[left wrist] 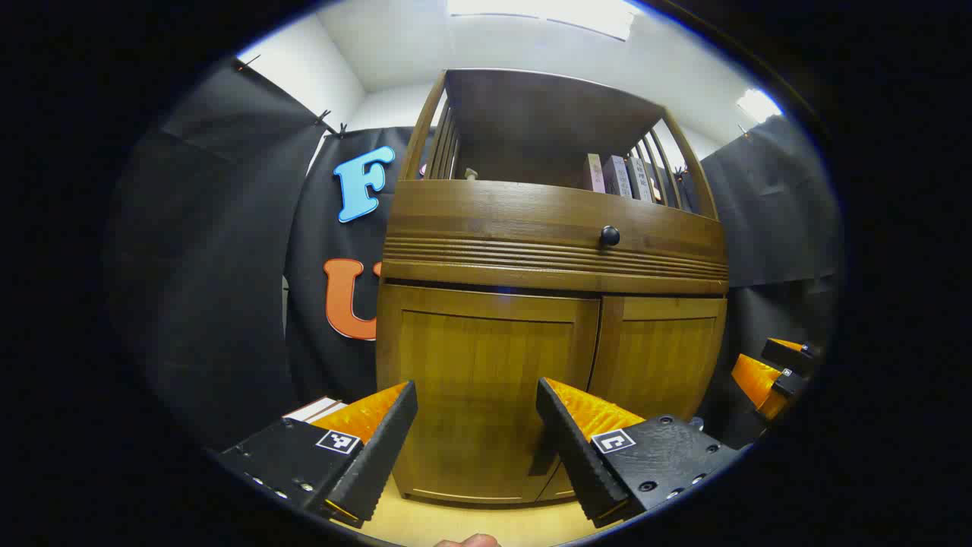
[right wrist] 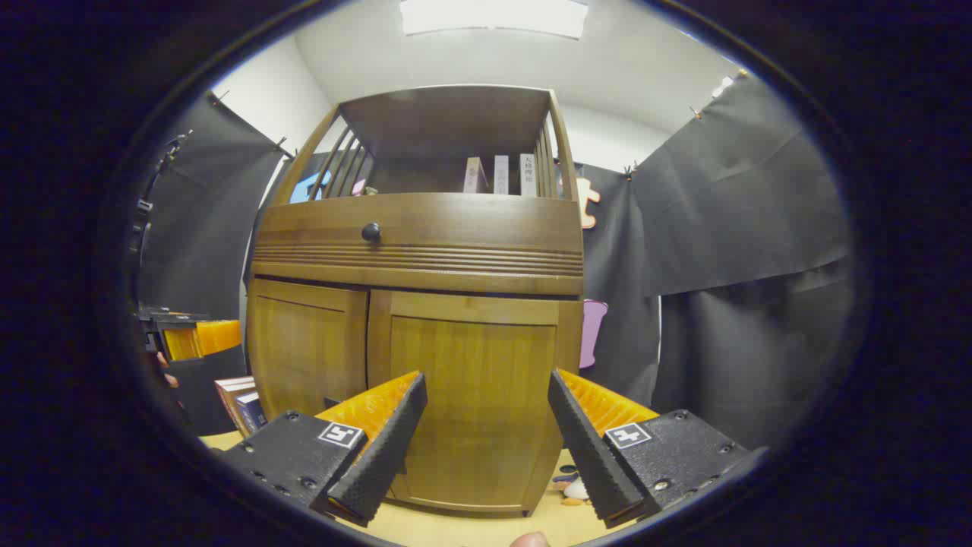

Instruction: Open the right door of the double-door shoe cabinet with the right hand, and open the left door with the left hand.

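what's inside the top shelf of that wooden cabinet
Three upright books stand in the open slatted shelf of the brown wooden shoe cabinet. Its front rail hides the shelf floor, and both lower doors are shut.

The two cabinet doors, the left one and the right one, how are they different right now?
The left door has the left gripper in front of it; the right door has the right gripper. In each view the door being faced looks wider and the other looks narrower, but that could just be the angle. Both doors are shut, brown wood, with a sunken panel, under the drawer.
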Demonstrator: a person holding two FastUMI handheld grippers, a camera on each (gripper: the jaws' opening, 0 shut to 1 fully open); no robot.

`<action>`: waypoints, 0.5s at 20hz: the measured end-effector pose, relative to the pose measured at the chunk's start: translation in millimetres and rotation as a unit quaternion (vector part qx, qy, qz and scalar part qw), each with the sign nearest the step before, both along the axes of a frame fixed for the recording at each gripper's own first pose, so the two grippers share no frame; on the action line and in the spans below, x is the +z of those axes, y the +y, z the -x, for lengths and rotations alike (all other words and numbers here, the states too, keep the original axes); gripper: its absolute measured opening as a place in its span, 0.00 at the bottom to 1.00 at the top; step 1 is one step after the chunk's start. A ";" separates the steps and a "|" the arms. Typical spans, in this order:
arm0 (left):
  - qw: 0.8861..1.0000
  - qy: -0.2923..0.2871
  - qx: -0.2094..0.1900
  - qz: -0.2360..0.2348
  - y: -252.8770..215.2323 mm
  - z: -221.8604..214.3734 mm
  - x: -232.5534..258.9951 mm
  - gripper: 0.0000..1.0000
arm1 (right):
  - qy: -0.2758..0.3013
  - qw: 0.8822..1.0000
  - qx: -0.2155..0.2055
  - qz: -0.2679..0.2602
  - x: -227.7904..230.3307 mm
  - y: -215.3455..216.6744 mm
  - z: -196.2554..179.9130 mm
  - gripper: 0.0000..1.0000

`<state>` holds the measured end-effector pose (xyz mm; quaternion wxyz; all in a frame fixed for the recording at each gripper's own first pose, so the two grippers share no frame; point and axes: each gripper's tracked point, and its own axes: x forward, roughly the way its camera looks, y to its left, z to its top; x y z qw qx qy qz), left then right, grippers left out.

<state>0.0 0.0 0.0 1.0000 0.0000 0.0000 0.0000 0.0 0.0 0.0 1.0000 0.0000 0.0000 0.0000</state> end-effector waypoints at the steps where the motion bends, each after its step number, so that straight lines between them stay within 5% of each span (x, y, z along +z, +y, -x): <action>1: 1.000 -0.004 0.000 0.003 -0.1 -3.2 3.6 0.95 | -0.004 1.000 -0.005 -0.001 3.1 -2.8 0.1 0.99; 5: 1.000 -0.013 0.012 -0.014 4.5 -5.8 6.1 1.00 | -0.008 1.000 0.001 -0.002 6.4 -0.7 -0.4 0.98; 10: 1.000 -0.010 0.002 -0.027 -5.9 3.5 3.5 0.95 | -0.010 1.000 0.026 0.005 9.9 12.4 -1.9 1.00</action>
